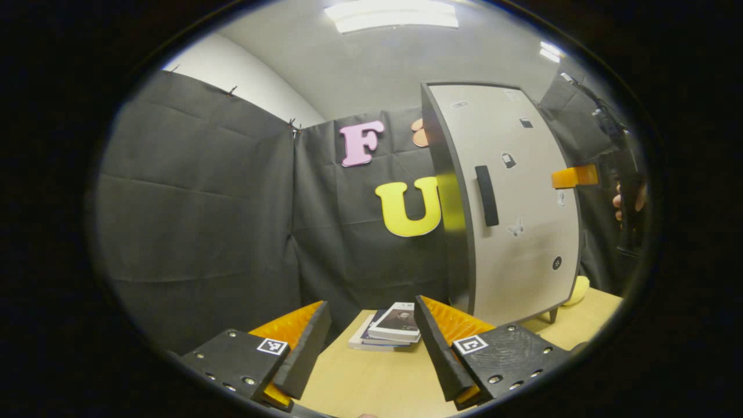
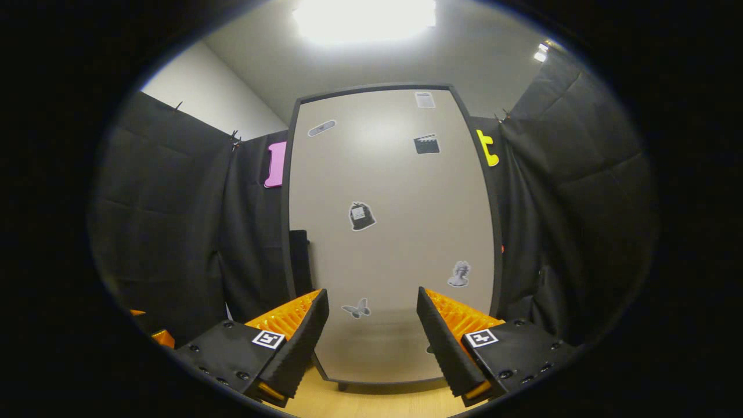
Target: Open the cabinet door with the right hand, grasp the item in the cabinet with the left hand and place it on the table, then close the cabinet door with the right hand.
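Left gripper view: my left claw (image 1: pixel 371 348) hangs released above the worktop (image 1: pixel 377 383), its fingers spread with nothing between them. A stack of books (image 1: pixel 388 332) lies on the far worktop, just left of the cabinet (image 1: pixel 511 203), whose door with its dark handle (image 1: pixel 486 195) is shut. My right claw (image 1: pixel 574 176) shows at the far right. Right gripper view: my right claw (image 2: pixel 371 342) is released, facing the cabinet door (image 2: pixel 395 232) up close.
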{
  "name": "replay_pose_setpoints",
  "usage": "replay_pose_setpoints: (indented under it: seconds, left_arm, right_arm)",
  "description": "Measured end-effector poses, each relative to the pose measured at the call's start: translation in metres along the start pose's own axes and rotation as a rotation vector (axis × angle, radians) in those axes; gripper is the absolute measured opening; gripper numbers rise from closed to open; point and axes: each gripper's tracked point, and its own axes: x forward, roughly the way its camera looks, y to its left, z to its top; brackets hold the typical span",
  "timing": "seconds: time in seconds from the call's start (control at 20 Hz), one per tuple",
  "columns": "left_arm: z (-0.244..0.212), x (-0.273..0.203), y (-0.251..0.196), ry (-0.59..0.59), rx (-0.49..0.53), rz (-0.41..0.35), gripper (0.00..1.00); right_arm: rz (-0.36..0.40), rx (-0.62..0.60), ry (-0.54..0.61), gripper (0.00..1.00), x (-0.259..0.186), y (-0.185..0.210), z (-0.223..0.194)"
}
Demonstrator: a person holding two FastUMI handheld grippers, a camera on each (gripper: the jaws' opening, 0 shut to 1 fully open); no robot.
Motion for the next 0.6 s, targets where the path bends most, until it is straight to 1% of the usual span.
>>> replay_pose_setpoints:
  seconds: [0.05, 0.2, 0.3, 0.45, 0.5, 0.55, 0.6]
  left_arm:
    - [-0.001, -0.001, 0.008, 0.003, -0.003, 0.012, 0.88]
    - [-0.006, -0.007, 0.029, 0.010, -0.003, 0.043, 0.87]
    - [-0.008, -0.009, 0.042, 0.012, 0.003, 0.066, 0.88]
    - [-0.009, -0.013, 0.058, 0.014, 0.002, 0.093, 0.88]
    - [-0.011, -0.015, 0.064, 0.016, 0.000, 0.102, 0.87]
    - [-0.011, -0.017, 0.069, 0.018, -0.001, 0.110, 0.87]
    - [-0.014, -0.018, 0.073, 0.022, -0.003, 0.119, 0.87]
  right_arm:
    - [0.016, 0.001, -0.001, 0.97, 0.007, 0.011, 0.001]
    - [0.062, 0.007, 0.007, 0.97, 0.030, 0.044, 0.000]
    - [0.084, 0.005, 0.014, 0.96, 0.047, 0.063, -0.003]
    - [0.073, -0.032, 0.004, 0.96, 0.075, 0.079, -0.003]
    - [0.069, -0.043, 0.008, 0.92, 0.084, 0.083, -0.004]
    - [0.066, -0.045, 0.015, 0.96, 0.095, 0.088, -0.005]
    - [0.066, -0.045, 0.024, 0.88, 0.104, 0.092, -0.006]
